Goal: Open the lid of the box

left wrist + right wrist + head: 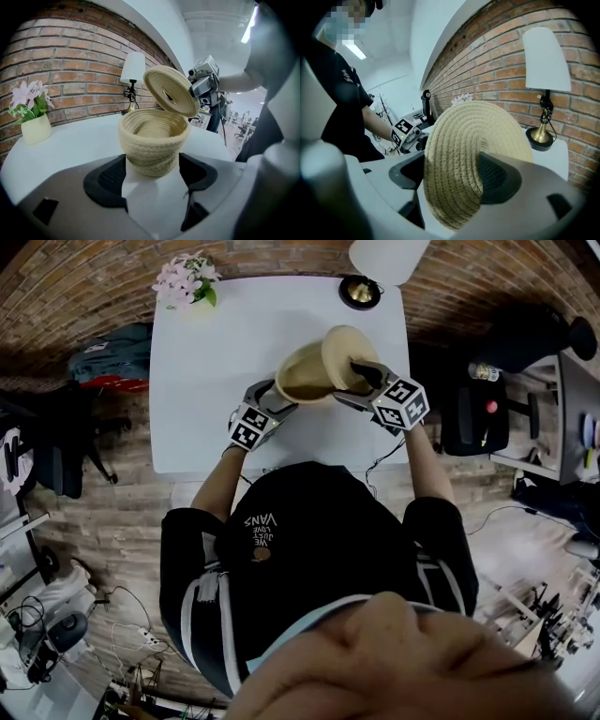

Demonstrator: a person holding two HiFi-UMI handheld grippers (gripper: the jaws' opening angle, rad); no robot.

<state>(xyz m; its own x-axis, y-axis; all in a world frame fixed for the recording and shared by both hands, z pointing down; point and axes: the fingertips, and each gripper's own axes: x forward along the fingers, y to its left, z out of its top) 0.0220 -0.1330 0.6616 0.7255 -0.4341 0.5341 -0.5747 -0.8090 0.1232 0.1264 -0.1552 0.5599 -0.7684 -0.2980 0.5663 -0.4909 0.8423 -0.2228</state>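
Note:
A woven rope box (302, 379) stands near the front middle of the white table (211, 362). My left gripper (272, 401) is shut on its lower wall; in the left gripper view the box (152, 140) sits squeezed between the dark pads (107, 174), and its open inside shows nothing. The round woven lid (345, 354) is lifted off and tilted on edge above the box's right rim. My right gripper (367, 381) is shut on the lid (464, 154), one jaw on each face. The left gripper view shows the lid (169, 90) hanging over the rim, held by the right gripper (202, 85).
A pot of pink flowers (187, 282) stands at the table's far left corner, and a brass lamp (360, 291) with a white shade (386, 257) at the far right. A brick wall runs behind. An office chair (487, 413) stands to the right of the table.

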